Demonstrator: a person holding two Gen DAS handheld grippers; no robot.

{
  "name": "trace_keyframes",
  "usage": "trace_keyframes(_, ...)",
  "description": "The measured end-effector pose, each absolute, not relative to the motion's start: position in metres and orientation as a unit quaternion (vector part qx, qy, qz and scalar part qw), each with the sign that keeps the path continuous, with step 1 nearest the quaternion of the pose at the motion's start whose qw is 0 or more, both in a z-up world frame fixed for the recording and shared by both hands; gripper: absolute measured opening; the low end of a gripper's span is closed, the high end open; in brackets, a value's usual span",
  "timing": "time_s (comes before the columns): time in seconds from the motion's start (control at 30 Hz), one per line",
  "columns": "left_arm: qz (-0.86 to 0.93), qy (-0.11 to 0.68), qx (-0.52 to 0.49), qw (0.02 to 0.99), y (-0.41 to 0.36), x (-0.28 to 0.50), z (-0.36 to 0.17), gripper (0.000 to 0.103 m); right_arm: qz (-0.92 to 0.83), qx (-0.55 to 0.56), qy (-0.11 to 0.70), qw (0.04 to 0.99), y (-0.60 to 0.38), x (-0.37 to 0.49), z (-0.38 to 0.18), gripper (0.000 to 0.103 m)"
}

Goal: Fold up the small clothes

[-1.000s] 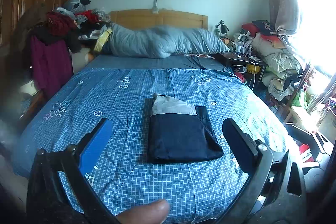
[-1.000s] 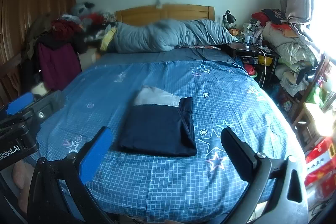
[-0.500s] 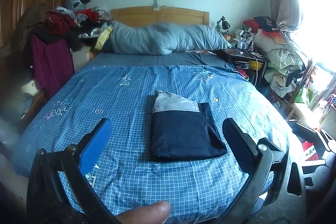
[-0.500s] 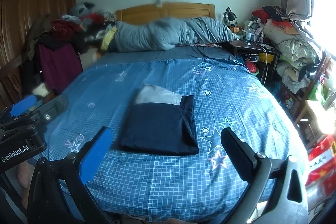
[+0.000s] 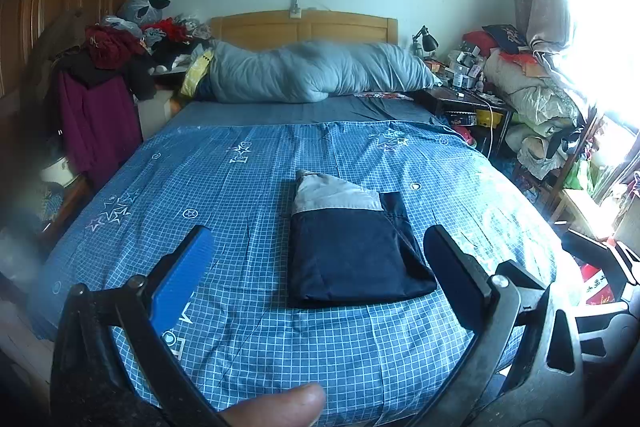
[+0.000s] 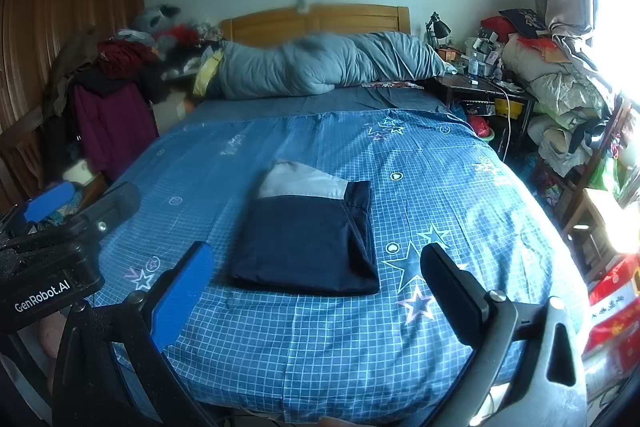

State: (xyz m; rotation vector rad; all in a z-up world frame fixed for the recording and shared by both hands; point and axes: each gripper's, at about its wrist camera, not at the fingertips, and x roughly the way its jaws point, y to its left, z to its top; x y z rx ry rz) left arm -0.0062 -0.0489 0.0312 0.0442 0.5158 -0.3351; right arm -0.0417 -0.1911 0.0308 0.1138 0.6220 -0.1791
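Observation:
A folded dark navy garment (image 5: pixel 352 251) with a grey band at its far end lies flat on the blue checked bed cover (image 5: pixel 240 187). It also shows in the right wrist view (image 6: pixel 308 243). My left gripper (image 5: pixel 316 255) is open and empty, held back from the garment near the bed's foot. My right gripper (image 6: pixel 316 263) is open and empty too, also short of the garment. The left gripper's body (image 6: pixel 52 259) shows at the left edge of the right wrist view.
A grey-blue rolled duvet (image 5: pixel 316 71) lies at the wooden headboard (image 5: pixel 304 27). Piled clothes (image 5: pixel 100 75) stand left of the bed, a cluttered nightstand (image 5: pixel 468 99) and stacked bedding (image 5: pixel 536 95) on the right. A bright window (image 5: pixel 600 27) is at the right.
Both grippers have drawn back and risen a little from the bed; the folded garment lies unmoved. Both stay open.

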Motion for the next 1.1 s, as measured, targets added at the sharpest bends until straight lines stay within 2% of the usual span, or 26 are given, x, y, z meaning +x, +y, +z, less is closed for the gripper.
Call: trace_keyframes(1.1,-0.162,0.259,0.027,0.952,-0.0463,0.0022,0.0265,0.103,-0.078,0.055,0.309,0.946,-0.1956,-0.0373,0.0282,0.103)
